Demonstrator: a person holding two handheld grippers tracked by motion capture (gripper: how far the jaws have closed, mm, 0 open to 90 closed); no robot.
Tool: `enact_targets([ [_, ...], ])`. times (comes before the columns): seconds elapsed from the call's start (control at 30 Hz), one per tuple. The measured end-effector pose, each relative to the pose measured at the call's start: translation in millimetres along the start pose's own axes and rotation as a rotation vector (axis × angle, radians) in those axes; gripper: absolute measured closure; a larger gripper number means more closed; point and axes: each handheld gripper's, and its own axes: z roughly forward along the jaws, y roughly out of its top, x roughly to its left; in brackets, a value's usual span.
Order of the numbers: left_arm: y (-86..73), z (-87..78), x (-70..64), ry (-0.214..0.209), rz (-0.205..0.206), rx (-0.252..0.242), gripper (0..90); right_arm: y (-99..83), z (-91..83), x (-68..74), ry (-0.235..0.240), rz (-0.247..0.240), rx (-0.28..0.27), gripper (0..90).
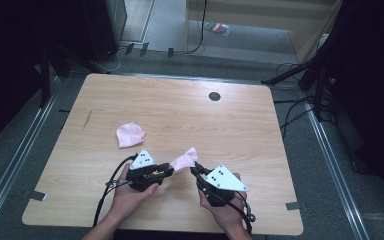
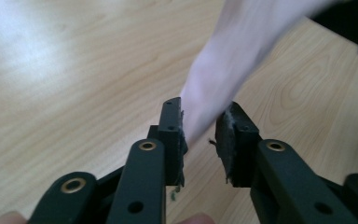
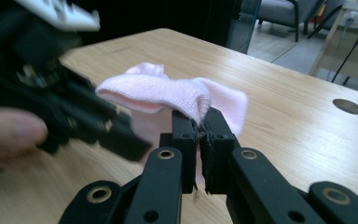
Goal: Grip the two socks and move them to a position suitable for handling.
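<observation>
— What is happening with that pink sock [image 1: 184, 160] near the front edge of the worktop [image 1: 240, 125]?

— It is hanging in the air between the two grippers, lifted off the wood. The right gripper [image 1: 195, 169] is pinching one end of it; in the right gripper view its jaws are pressed together on a fold of the sock [image 3: 168, 95], with the cloth bunching just above the tips.

— And the left gripper [image 1: 170, 167]?

— Its jaws are standing apart. In the left gripper view the sock [image 2: 223, 79] is running down into the gap between them, lying against one pad and clear of the other, so it is not being clamped there.

— Is there another one?

— Yes, a second pink sock [image 1: 129, 135] is lying crumpled further back, towards the left edge, well apart from both grippers.
</observation>
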Motion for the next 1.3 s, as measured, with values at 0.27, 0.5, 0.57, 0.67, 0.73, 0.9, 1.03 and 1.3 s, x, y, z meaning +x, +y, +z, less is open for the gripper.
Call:
enact_targets([
  [0.27,-1.3,0.5,-1.0,-0.039,0.016,-0.025,90.0,11.7,-12.0,4.5,0.065,0.055,-0.044,86.3],
  [0.5,4.5,-27.7,11.0,-0.195,0.081,0.133,90.0,1.6,-16.2,-14.6,0.106,0.277,0.005,86.3],
  [0.57,4.5,-32.2,17.9,-0.257,0.088,0.229,90.0,-2.4,-14.5,-20.1,0.117,0.354,0.056,86.3],
  [0.67,3.0,-32.4,35.5,-0.224,0.021,0.251,90.0,-10.8,-5.1,-29.7,0.116,0.486,0.143,86.1],
  [0.73,3.3,-29.4,43.4,-0.138,-0.013,0.231,88.9,-20.9,8.6,-38.7,0.097,0.567,0.200,85.9],
  [0.9,3.1,-15.7,54.8,0.113,-0.103,0.122,69.0,-39.0,32.3,-59.1,0.018,0.708,0.218,78.9],
  [1.03,0.4,-14.9,61.6,0.220,-0.164,0.050,61.7,-44.9,38.7,-77.2,-0.054,0.722,0.185,70.9],
  [1.3,2.3,-15.8,53.6,0.245,-0.144,-0.053,59.3,-45.3,39.2,-102.5,-0.199,0.641,0.170,59.4],
])
